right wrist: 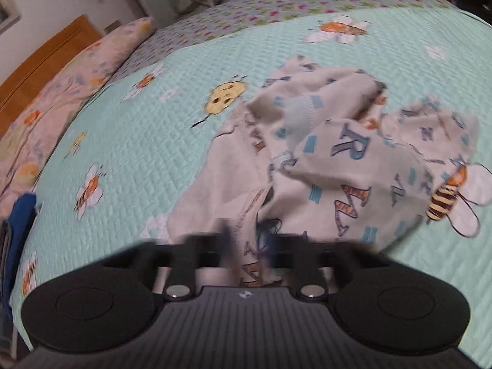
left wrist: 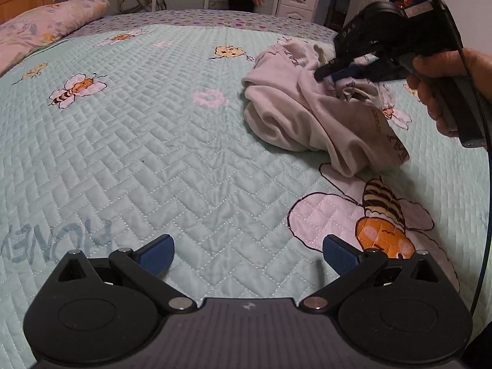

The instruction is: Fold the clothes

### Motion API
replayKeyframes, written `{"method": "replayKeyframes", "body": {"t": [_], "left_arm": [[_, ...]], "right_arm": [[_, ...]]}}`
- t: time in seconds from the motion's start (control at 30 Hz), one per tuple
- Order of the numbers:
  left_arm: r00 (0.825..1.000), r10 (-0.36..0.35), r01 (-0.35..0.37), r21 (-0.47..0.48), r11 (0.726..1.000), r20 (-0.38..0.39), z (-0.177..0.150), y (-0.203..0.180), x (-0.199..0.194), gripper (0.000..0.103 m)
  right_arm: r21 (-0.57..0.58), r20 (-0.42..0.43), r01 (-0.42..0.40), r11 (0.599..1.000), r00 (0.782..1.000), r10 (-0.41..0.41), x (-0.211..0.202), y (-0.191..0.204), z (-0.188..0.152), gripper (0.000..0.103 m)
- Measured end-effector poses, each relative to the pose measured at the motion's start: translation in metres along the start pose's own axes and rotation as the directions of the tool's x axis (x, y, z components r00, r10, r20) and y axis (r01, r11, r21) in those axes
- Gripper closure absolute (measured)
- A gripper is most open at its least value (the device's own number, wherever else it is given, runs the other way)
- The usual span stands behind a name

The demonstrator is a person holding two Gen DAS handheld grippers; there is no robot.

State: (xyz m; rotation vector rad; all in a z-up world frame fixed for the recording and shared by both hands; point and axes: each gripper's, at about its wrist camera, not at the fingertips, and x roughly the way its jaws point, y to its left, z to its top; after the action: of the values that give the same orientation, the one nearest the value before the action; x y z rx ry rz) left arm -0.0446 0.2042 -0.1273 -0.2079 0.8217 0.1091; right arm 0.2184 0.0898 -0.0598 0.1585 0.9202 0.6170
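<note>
Right hand-held gripper (right wrist: pixel 249 247) clenched on crumpled grey garment (right wrist: pixel 332 166) — left hand-held gripper (left wrist: pixel 247 253) released, over quilt (left wrist: pixel 147 141)

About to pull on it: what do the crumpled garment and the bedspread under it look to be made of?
Garment: soft, matte knit, probably cotton jersey; it slumps in rounded folds, with printed letters and a plain pale reverse. Bedspread: quilted, padded fabric with a slight sheen; stitched brick pattern and printed bees. Fibre unclear.
</note>
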Motion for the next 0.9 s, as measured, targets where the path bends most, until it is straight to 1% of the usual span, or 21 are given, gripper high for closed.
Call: {"method": "replayKeyframes", "body": {"t": [0.07,0.1,0.13,0.2,0.27,0.3,0.33,0.37,0.4,0.43,0.47,0.5,0.57,0.63,0.67,0.7,0.73,0.8,0.83,0.87,0.9], "left_arm": [[1.0,0.006,-0.006,0.005,1.0,0.006,0.0,-0.001,0.0,0.001],[1.0,0.006,-0.006,0.0,1.0,0.014,0.001,0.0,-0.001,0.001],[1.0,0.007,-0.007,-0.009,1.0,0.028,0.002,0.001,-0.003,0.001],[0.997,0.011,-0.008,-0.046,0.999,0.073,0.005,0.008,-0.011,0.001],[0.992,0.023,-0.01,-0.099,0.995,0.128,0.008,0.017,-0.022,0.001],[0.988,0.037,-0.017,-0.13,0.991,0.151,0.009,0.023,-0.027,0.001],[0.984,0.052,-0.025,-0.159,0.987,0.168,0.009,0.029,-0.031,0.001],[0.98,0.069,-0.033,-0.188,0.982,0.185,0.01,0.035,-0.035,0.001],[0.977,0.089,-0.047,-0.211,0.976,0.194,0.01,0.04,-0.037,0.001],[0.976,0.109,-0.064,-0.225,0.972,0.19,0.01,0.044,-0.037,0.001],[0.976,0.122,-0.078,-0.23,0.97,0.181,0.01,0.047,-0.036,0.001],[0.976,0.132,-0.092,-0.227,0.97,0.17,0.009,0.049,-0.035,0.001],[0.975,0.157,-0.121,-0.218,0.969,0.158,0.008,0.05,-0.034,0.001],[0.973,0.174,-0.14,-0.209,0.968,0.153,0.009,0.048,-0.033,0.001],[0.971,0.183,-0.15,-0.202,0.968,0.152,0.01,0.046,-0.033,0.001],[0.97,0.194,-0.164,-0.194,0.967,0.148,0.013,0.044,-0.032,0.001],[0.968,0.207,-0.18,-0.185,0.966,0.139,0.015,0.041,-0.03,0.001],[0.97,0.216,-0.196,-0.173,0.965,0.109,0.023,0.036,-0.025,0.001],[0.973,0.209,-0.191,-0.166,0.967,0.097,0.028,0.034,-0.022,0.001],[0.977,0.194,-0.178,-0.158,0.971,0.091,0.034,0.032,-0.019,0.001],[0.978,0.186,-0.171,-0.151,0.974,0.092,0.042,0.028,-0.017,0.001]], "right_arm": [[-0.025,0.034,-0.049,0.998,0.998,0.05,-0.009,0.014,-0.003,0.098],[-0.029,0.065,-0.095,0.995,0.993,0.097,-0.016,0.022,-0.001,0.098],[-0.039,0.09,-0.145,0.989,0.985,0.148,-0.024,0.03,0.001,0.098],[-0.09,0.111,-0.252,0.964,0.959,0.261,-0.043,0.05,0.004,0.098],[-0.198,0.052,-0.338,0.92,0.934,0.354,-0.058,0.077,-0.005,0.098],[-0.251,-0.01,-0.364,0.897,0.928,0.373,-0.06,0.087,-0.015,0.098],[-0.299,-0.097,-0.376,0.877,0.926,0.364,-0.058,0.093,-0.03,0.098],[-0.345,-0.183,-0.392,0.853,0.919,0.348,-0.055,0.099,-0.044,0.098],[-0.382,-0.261,-0.384,0.84,0.917,0.301,-0.05,0.099,-0.062,0.098],[-0.414,-0.329,-0.35,0.84,0.918,0.221,-0.043,0.094,-0.083,0.098],[-0.431,-0.365,-0.322,0.843,0.917,0.164,-0.04,0.088,-0.101,0.097],[-0.396,-0.356,-0.323,0.86,0.917,0.18,-0.045,0.077,-0.113,0.094],[-0.245,-0.282,-0.372,0.896,0.911,0.301,-0.065,0.049,-0.13,0.093],[-0.092,-0.158,-0.403,0.911,0.909,0.386,-0.087,0.017,-0.14,0.093],[-0.028,-0.088,-0.406,0.914,0.911,0.402,-0.097,-0.001,-0.143,0.093],[0.027,-0.02,-0.396,0.918,0.918,0.397,-0.106,-0.019,-0.145,0.093],[0.073,0.042,-0.366,0.928,0.93,0.364,-0.114,-0.039,-0.144,0.093],[0.164,0.157,-0.28,0.946,0.954,0.255,-0.129,-0.08,-0.14,0.093],[0.212,0.206,-0.236,0.948,0.959,0.192,-0.135,-0.101,-0.14,0.092],[0.261,0.251,-0.194,0.946,0.96,0.127,-0.14,-0.122,-0.139,0.086],[0.297,0.278,-0.157,0.942,0.958,0.072,-0.143,-0.141,-0.141,0.08]]}}
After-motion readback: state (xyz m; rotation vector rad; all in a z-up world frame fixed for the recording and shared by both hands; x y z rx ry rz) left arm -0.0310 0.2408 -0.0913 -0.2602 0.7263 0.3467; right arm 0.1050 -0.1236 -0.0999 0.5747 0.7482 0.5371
